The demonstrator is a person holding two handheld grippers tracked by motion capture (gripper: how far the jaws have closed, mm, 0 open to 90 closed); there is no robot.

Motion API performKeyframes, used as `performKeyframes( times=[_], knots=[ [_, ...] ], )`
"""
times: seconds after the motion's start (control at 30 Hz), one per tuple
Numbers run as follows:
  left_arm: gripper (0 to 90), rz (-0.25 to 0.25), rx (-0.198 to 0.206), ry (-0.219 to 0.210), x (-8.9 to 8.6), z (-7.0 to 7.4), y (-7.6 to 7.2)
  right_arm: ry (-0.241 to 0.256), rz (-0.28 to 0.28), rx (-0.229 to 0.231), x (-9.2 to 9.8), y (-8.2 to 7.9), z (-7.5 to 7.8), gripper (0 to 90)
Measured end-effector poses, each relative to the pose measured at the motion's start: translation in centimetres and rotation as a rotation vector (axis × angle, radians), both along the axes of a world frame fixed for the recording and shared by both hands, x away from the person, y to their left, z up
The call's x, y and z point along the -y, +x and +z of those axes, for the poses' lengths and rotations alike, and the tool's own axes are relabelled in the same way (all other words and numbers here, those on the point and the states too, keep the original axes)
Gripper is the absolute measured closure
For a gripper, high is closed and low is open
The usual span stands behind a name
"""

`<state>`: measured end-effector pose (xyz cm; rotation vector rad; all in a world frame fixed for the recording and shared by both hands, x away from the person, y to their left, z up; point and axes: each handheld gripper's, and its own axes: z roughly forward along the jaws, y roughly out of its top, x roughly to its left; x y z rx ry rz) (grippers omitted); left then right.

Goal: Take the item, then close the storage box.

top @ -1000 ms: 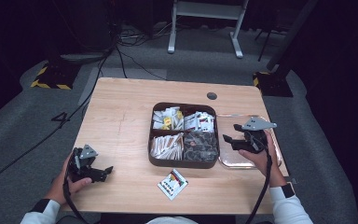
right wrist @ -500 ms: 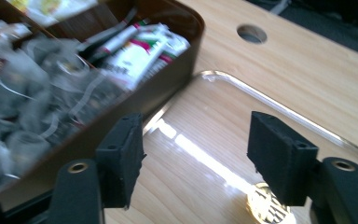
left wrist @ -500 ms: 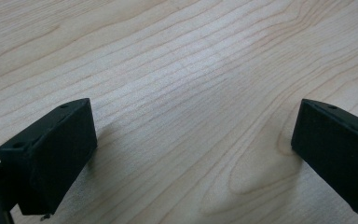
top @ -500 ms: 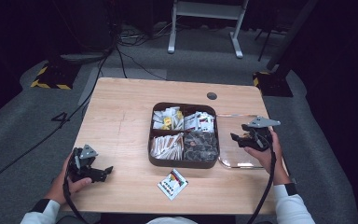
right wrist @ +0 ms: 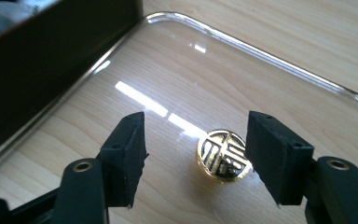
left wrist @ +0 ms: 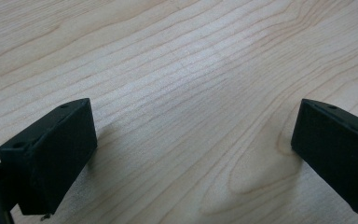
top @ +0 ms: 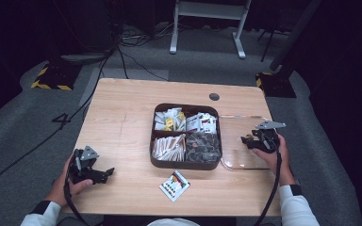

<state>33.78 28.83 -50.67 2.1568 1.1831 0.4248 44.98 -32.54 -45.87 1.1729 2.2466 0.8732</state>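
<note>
Wooden table (top: 122, 117): right hand-held gripper (right wrist: 193, 154) spread over the lid's gold knob (right wrist: 223, 155) (left hand-held gripper (left wrist: 193, 140) wide apart).

You have one dark brown four-compartment box (top: 155, 160), one clear glass lid (top: 238, 160) with one gold knob (right wrist: 223, 155), and one loose printed sachet (top: 175, 185).

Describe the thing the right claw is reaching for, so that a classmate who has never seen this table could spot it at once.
Start at the dark four-part box in the middle of the wooden table. Against its right side lies a clear lid, flat on the wood. On that lid sits a small round gold knob with an openwork pattern, between the open right claw jaws; nothing else there is metallic.
</note>
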Motion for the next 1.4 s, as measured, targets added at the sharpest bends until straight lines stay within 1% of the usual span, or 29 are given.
performKeyframes(
  times=[0.03,0.1,0.13,0.17,0.2,0.23,0.33,0.4,0.47,0.53,0.57,0.63,0.67,0.83,0.9,0.93,0.97,1.03,1.1,1.17,1.27,1.3,1.4],
  knots=[
    [0.4,0.0,0.0,0.0,0.0,0.0,0.0,0.003,-0.005,-0.014,0.2,0.2,-0.3,38.6],
    [0.4,0.001,0.0,0.0,0.0,0.0,0.0,0.001,-0.009,-0.025,0.3,0.3,-0.7,38.7],
    [0.4,0.001,0.0,0.0,0.0,0.0,0.0,0.001,-0.009,-0.025,0.3,0.3,-0.7,38.7],
    [0.4,0.001,0.0,0.0,0.0,0.0,0.0,-0.01,-0.013,-0.026,0.4,0.3,-0.9,38.6],
    [0.4,0.0,0.0,0.0,0.0,0.0,0.0,-0.01,-0.016,-0.013,0.4,0.3,-1.1,38.7],
    [0.4,0.0,0.0,0.0,0.0,0.0,0.0,-0.005,-0.024,-0.027,0.7,0.5,-1.2,39.3],
    [0.4,0.0,0.0,0.0,0.0,0.0,0.0,-0.004,-0.033,-0.031,0.9,0.6,-1.6,39.3],
    [0.4,-0.001,-0.001,0.002,0.0,0.0,0.0,-0.002,-0.048,-0.044,1.2,0.9,-2.1,39.2],
    [0.4,-0.002,0.0,0.003,0.0,0.0,0.0,0.003,-0.052,-0.049,1.3,0.9,-2.2,39.6],
    [0.4,-0.002,0.0,0.003,0.0,0.0,0.0,0.005,-0.054,-0.057,1.4,1.1,-2.4,41.3],
    [0.3,-0.002,-0.001,0.002,0.0,0.0,0.0,0.007,-0.064,-0.062,1.4,1.1,-2.7,46.5],
    [0.4,-0.002,-0.001,0.002,0.0,0.0,0.0,0.006,-0.067,-0.061,1.4,1.1,-2.8,48.0],
    [0.3,-0.002,-0.001,0.002,0.0,0.0,0.0,0.023,-0.067,-0.063,1.5,1.1,-2.8,48.5],
    [0.3,-0.002,-0.001,0.002,0.0,0.0,0.0,0.033,-0.068,-0.057,1.5,1.5,-2.9,46.0],
    [0.3,-0.001,-0.002,0.001,0.0,0.0,0.0,0.051,-0.067,-0.062,1.4,1.7,-2.9,45.4],
    [0.3,-0.002,0.0,0.001,0.0,0.0,0.0,0.052,-0.069,-0.062,1.4,1.8,-2.9,45.4],
    [0.3,-0.002,-0.001,0.002,0.0,0.0,0.0,0.051,-0.069,-0.064,1.3,1.9,-3.0,49.3],
    [0.3,-0.002,-0.001,0.002,0.0,0.0,0.0,0.058,-0.063,-0.065,1.3,2.0,-3.0,50.7],
    [0.3,-0.002,-0.001,0.002,0.0,0.0,0.0,0.061,-0.075,-0.063,1.5,2.2,-3.0,53.5],
    [0.2,-0.003,-0.001,0.003,0.0,0.0,0.1,0.079,-0.054,-0.064,1.5,2.4,-3.0,58.6],
    [0.0,-0.002,-0.001,-0.003,0.0,0.0,0.1,0.066,-0.053,-0.054,1.4,2.5,-3.0,58.8],
    [0.0,-0.002,-0.001,-0.002,0.0,0.0,0.1,0.05,-0.044,-0.048,1.3,2.5,-3.0,58.9],
    [0.2,0.0,0.0,0.001,0.0,0.0,0.1,0.043,-0.039,-0.045,1.3,2.6,-3.0,59.1]
  ],
)
